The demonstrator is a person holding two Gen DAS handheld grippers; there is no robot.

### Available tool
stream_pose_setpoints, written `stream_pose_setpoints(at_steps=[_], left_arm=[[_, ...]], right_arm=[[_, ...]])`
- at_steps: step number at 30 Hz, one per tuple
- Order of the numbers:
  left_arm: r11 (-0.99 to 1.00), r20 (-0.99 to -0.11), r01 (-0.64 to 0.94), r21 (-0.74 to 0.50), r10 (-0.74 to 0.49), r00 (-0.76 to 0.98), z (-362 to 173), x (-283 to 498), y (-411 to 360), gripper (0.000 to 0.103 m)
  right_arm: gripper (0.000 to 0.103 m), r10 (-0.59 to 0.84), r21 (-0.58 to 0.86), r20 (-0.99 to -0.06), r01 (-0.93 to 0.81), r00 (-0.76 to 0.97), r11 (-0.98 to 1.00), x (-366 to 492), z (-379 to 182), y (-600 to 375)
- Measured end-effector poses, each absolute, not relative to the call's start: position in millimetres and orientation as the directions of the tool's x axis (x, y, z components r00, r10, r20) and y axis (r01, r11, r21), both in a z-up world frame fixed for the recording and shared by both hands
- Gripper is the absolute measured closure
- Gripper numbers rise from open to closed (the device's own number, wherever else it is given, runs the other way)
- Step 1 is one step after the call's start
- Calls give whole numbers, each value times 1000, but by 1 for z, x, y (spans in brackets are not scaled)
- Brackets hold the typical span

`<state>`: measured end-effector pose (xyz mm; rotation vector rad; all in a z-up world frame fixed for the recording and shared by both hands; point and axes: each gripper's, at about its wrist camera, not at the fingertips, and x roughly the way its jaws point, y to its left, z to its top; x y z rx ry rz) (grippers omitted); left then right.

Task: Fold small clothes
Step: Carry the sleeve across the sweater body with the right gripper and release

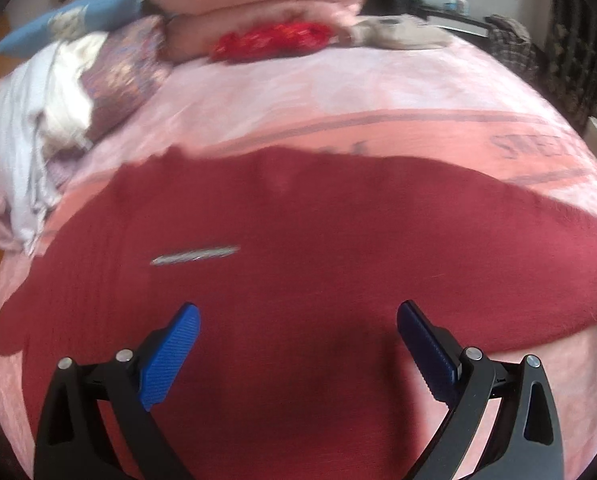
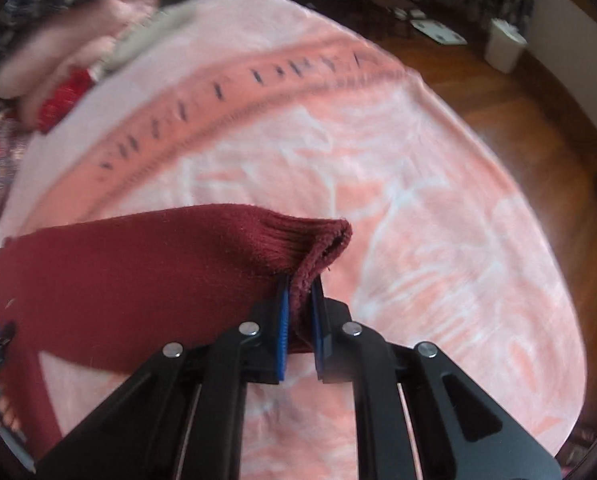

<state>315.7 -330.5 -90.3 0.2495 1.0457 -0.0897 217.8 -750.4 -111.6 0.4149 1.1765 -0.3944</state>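
A dark red knit sweater (image 1: pixel 298 240) lies spread flat on a pink bedspread (image 1: pixel 338 92). A small silver label (image 1: pixel 196 255) shows on its body. My left gripper (image 1: pixel 298 312) hovers open over the sweater's near part, with blue pads wide apart and nothing between them. In the right wrist view my right gripper (image 2: pixel 299 304) is shut on the ribbed cuff of the sweater's sleeve (image 2: pixel 318 240). The sleeve (image 2: pixel 138 264) stretches away to the left, lifted a little off the bedspread (image 2: pixel 418 220).
Pink pillows (image 1: pixel 258 4), a red fuzzy item (image 1: pixel 270 40), a patterned cushion (image 1: pixel 126 76) and white clothes (image 1: pixel 30 128) are piled at the bed's far and left side. Wooden floor (image 2: pixel 518 120) and a white bin (image 2: pixel 504 46) lie beyond the bed's right edge.
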Motion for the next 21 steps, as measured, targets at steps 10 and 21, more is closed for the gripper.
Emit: stream_pose_setpoints(at_steps=[10, 21], left_arm=[[995, -888, 62, 75, 38, 458, -84, 334, -208, 4], [998, -900, 55, 38, 10, 435, -66, 340, -123, 4]], right_arm=[[94, -159, 7, -885, 355, 438, 935, 249, -34, -665], [94, 97, 0, -876, -203, 471, 979, 314, 3, -404]])
